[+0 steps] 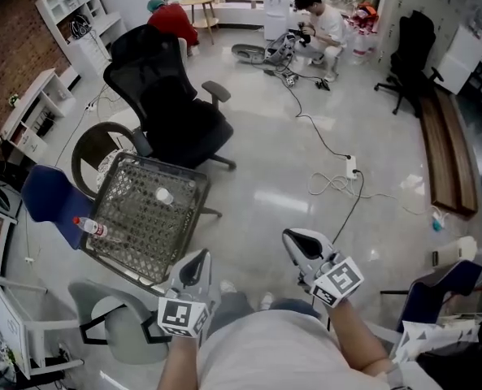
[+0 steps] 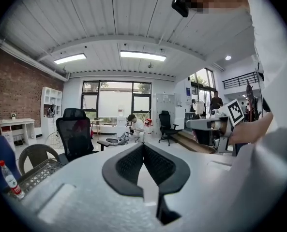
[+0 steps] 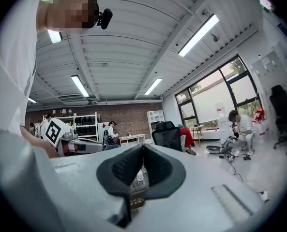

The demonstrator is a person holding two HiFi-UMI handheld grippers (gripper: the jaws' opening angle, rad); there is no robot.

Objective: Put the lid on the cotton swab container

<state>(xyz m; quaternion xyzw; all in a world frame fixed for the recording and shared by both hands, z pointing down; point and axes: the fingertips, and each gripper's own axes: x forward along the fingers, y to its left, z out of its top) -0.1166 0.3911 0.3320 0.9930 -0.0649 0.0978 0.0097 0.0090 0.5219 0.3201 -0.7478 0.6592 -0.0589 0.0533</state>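
Note:
A small white round container [image 1: 164,195] stands on a wicker mesh table [image 1: 135,222] at the left of the head view; it looks like the cotton swab container. I cannot make out a separate lid. My left gripper [image 1: 198,260] hangs close to my body, just off the table's near right corner, jaws closed together with nothing between them. My right gripper [image 1: 294,240] is over bare floor further right, also shut and empty. In the left gripper view the left gripper [image 2: 143,148] points across the room. In the right gripper view the right gripper [image 3: 143,148] points toward the table.
A water bottle with a red cap [image 1: 90,227] lies on the table's left edge. A black office chair [image 1: 171,108] stands behind the table, a blue chair [image 1: 49,195] to its left and a grey chair [image 1: 119,319] near me. Cables [image 1: 338,177] cross the floor; people are far back.

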